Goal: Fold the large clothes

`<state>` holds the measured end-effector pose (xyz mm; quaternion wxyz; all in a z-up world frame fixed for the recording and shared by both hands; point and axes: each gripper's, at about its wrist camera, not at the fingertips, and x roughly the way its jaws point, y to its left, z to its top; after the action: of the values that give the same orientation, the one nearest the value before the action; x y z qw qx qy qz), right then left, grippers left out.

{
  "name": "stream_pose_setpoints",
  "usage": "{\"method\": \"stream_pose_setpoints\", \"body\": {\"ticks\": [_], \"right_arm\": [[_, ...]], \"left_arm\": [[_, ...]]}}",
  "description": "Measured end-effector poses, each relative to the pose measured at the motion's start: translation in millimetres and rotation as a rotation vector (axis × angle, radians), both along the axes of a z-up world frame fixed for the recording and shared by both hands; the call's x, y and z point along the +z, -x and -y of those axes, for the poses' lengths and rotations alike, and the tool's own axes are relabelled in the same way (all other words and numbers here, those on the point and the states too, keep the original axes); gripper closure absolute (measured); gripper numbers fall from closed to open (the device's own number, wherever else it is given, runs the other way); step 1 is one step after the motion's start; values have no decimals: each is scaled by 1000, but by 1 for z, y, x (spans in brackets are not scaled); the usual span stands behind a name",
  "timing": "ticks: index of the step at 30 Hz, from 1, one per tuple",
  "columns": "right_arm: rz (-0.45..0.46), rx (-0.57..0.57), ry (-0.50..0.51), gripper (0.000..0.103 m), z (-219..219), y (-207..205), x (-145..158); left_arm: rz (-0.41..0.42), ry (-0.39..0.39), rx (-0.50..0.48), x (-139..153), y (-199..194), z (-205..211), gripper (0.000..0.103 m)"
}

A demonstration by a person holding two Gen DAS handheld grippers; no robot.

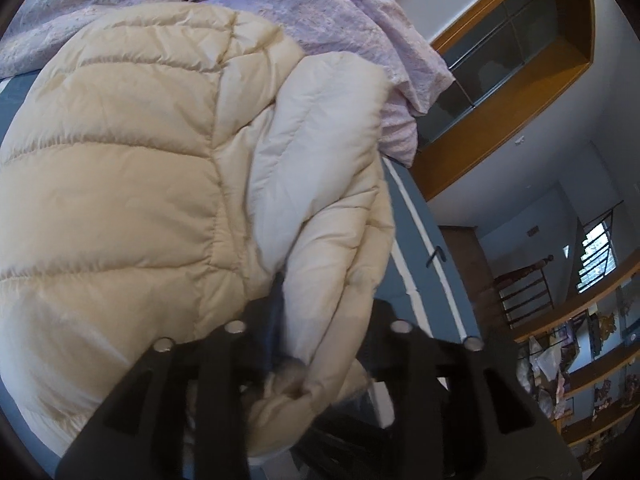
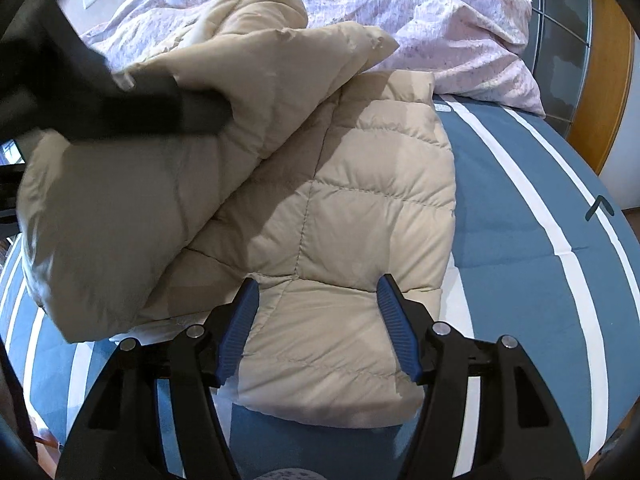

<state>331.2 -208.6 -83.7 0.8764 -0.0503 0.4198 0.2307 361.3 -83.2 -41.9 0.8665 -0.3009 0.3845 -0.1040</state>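
While your left gripper [image 1: 320, 344] is clamped on a bunched edge of the puffer jacket [image 2: 332, 216], your right gripper [image 2: 318, 304] is doing nothing: jaws spread wide, no fabric between the blue pads [image 2: 240, 328].

Where things are:
- Jacket lies on the blue striped bedsheet [image 2: 520, 208], with the pink duvet [image 2: 420, 12] heaped past its far end.
- Left gripper shows in the right wrist view at upper left, holding one flap lifted and carried over the flat part. That flap hangs partly in air, not laid down yet.
- Flat part of the jacket runs straight away from your right jaws, long axis roughly along the fingers, toward the duvet.
- Near end of that flat part sits directly under and between the right jaws, just ahead of the pads.

The relation that matters: the lifted flap lies to the left of your right gripper and crosses the jacket's long axis at a diagonal. Right hand is the nearer one to the near hem; left is committed to the flap.

My read: fold is mid-way. The right likely needs to pin or pinch the near end so the body doesn't drag as the flap comes across. Slippery puffy shell, so expect it to spring back.
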Motion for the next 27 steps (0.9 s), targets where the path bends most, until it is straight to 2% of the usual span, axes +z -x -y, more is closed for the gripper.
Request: {"method": "stream_pose_setpoints", "body": {"ticks": [2, 4, 8, 27], "right_arm": [[-4, -3, -2, 40, 0, 0, 0], [-9, -5, -4, 40, 1, 0, 0], [-22, -12, -14, 40, 3, -1, 0], [-51, -40, -7, 40, 3, -3, 2]], "left_arm": [[4, 5, -4, 7, 4, -1, 48], [16, -5, -1, 13, 9, 0, 45], [38, -72, 27, 23, 22, -2, 41], [31, -162, 173, 31, 67, -43, 41]]}}
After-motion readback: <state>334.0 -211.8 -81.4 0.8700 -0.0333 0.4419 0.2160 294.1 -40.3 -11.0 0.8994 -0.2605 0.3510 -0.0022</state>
